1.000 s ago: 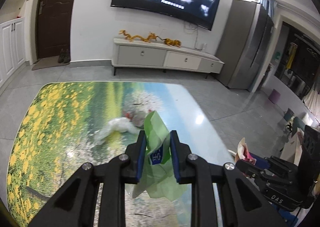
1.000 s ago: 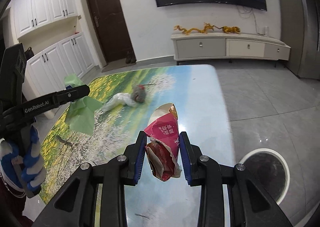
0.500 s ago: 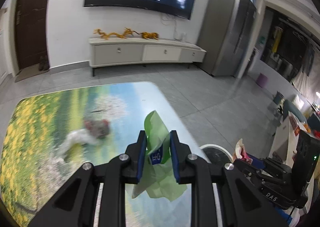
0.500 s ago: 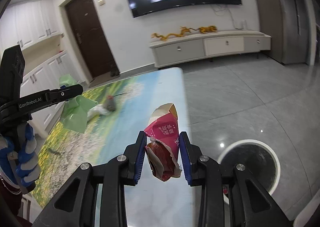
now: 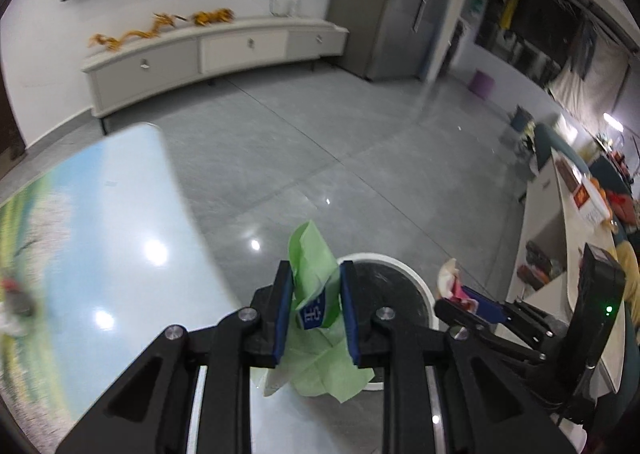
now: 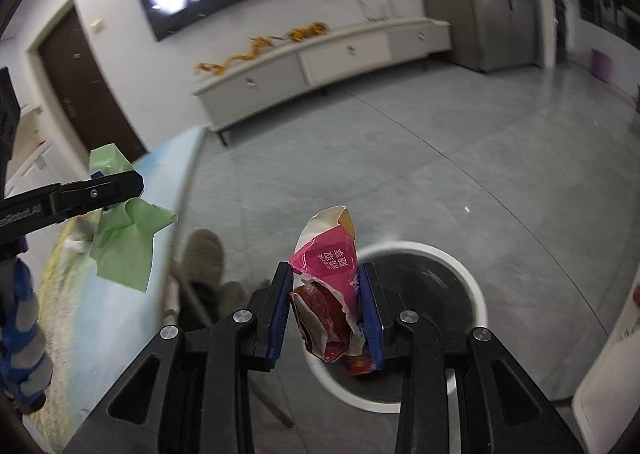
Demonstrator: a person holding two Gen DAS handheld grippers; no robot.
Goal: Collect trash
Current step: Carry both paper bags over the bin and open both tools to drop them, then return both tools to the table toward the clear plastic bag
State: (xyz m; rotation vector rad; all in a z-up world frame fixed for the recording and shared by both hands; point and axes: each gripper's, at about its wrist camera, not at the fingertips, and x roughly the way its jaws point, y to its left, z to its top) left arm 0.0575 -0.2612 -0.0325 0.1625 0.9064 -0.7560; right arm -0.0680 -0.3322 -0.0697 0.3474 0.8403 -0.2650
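Note:
My left gripper (image 5: 313, 286) is shut on a crumpled green wrapper (image 5: 312, 266) with a blue label, held past the table's right edge in front of a white-rimmed trash bin (image 5: 416, 286) on the floor. My right gripper (image 6: 326, 286) is shut on a torn pink and red snack packet (image 6: 328, 270), hanging over the same bin (image 6: 460, 274). The right wrist view also shows the left gripper (image 6: 116, 190) at the left with the green wrapper (image 6: 124, 238) dangling from it. In the left wrist view the right gripper (image 5: 464, 294) stands at the right.
The table (image 5: 100, 238) with a flower-meadow print lies to the left, with blurred trash (image 5: 16, 302) on it. A gloved hand (image 6: 20, 318) holds the left gripper. A foot in a slipper (image 6: 204, 254) stands by the table. A TV cabinet (image 6: 320, 58) lines the far wall.
Both grippers swung right, off the table toward the floor bin, and dipped, each keeping its trash. The bin now sits right under the right gripper.

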